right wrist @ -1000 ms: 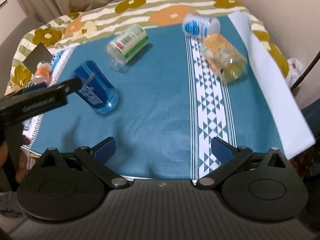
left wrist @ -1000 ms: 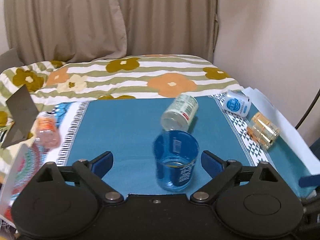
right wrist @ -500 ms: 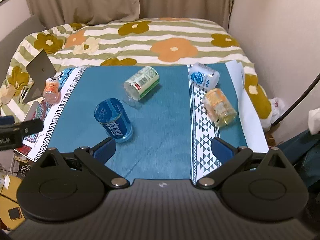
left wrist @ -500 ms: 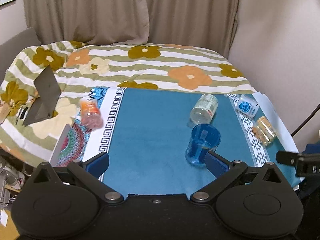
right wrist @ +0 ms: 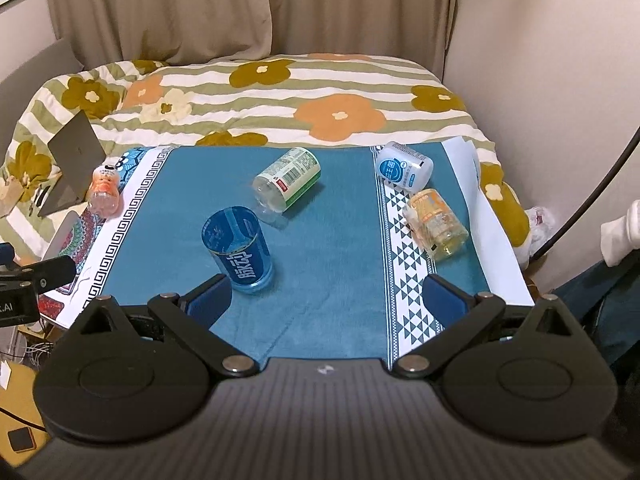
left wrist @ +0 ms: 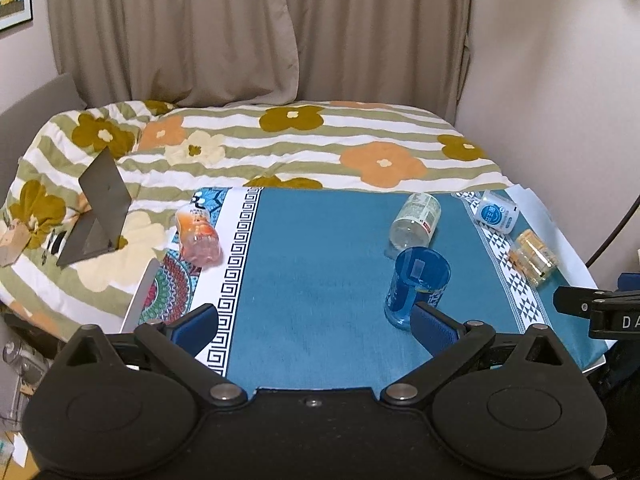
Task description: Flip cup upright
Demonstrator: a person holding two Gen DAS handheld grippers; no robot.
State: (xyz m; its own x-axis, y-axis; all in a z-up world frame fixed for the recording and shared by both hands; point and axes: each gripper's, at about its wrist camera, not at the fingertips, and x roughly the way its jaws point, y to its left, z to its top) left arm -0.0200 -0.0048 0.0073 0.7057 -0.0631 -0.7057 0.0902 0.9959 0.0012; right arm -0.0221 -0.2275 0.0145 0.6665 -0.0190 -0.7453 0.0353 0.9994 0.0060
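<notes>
1. The blue cup (right wrist: 238,250) looks like clear, glossy plastic.
2. The teal cloth (right wrist: 332,240) is matt, woven fabric.
3. The green-label bottle (right wrist: 289,179) is shiny transparent plastic.
4. The gripper bodies look matt black plastic with metal rivets.

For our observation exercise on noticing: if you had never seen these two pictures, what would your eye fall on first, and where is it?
The translucent blue plastic cup stands upright, mouth up, on the teal tablecloth, the only standing container. Around it lie four cut bottle cups on their sides: a green-labelled clear one just behind, a white-and-blue one and an amber one on the right, a pink-orange one at the left edge.
</notes>
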